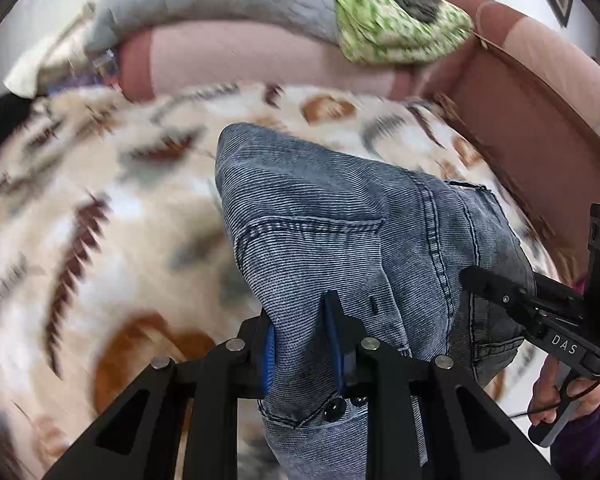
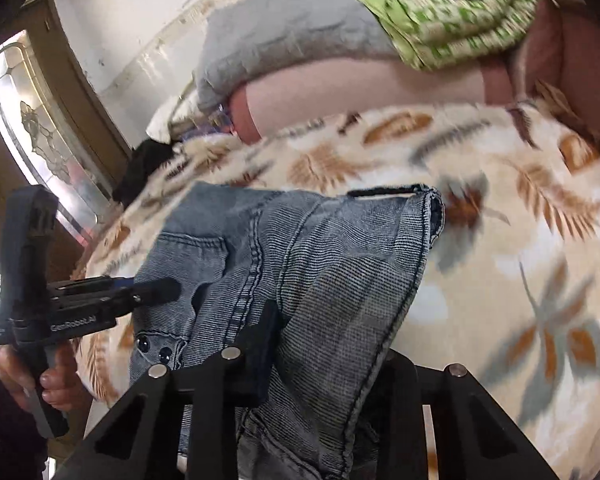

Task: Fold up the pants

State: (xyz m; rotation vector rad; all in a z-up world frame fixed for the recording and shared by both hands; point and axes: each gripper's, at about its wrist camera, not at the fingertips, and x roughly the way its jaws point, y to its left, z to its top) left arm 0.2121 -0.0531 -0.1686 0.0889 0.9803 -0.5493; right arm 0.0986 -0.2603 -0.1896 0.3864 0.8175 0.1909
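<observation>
The blue denim pants [image 1: 340, 220] hang lifted over a leaf-patterned blanket [image 1: 100, 220]. My left gripper [image 1: 302, 344] is shut on the waistband near the buttons; its blue pads press the cloth. My right gripper [image 1: 472, 276] shows in the left wrist view, at the right, shut on the waistband's other side. In the right wrist view the pants [image 2: 320, 260] drape over my right gripper [image 2: 300, 344], whose right finger is hidden under denim. The left gripper [image 2: 168, 288] grips the cloth at the left there.
A pink sofa back [image 1: 260, 60] and armrest [image 1: 520, 120] border the blanket. A grey cloth [image 1: 220, 0] and a green patterned bundle [image 1: 400, 28] lie on the sofa back. A dark garment [image 2: 144, 168] and a glass-panelled door [image 2: 32, 128] are at the left.
</observation>
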